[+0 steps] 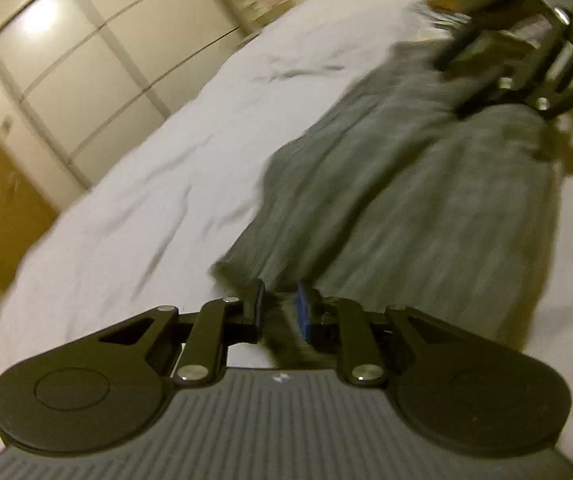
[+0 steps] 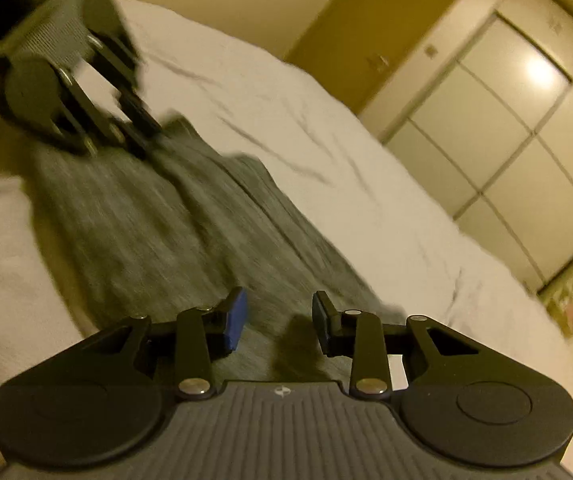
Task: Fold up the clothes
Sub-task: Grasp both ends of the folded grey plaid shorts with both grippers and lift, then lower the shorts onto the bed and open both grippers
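The left tongs (image 1: 280, 312), narrowly parted, straddle a ridge of the grey garment (image 1: 398, 200), though whether they pinch it cannot be told; the right tongs (image 2: 278, 320) gape wide and empty over its opposite end. The soft, ribbed-looking knit lies lengthwise on the bed's rumpled white sheet (image 1: 146, 184), and a loose bite could snag bedding or let cloth slip

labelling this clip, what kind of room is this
Most likely a bedroom: a grey garment lies on a bed with a white sheet, beside a panelled wardrobe and a closed door.
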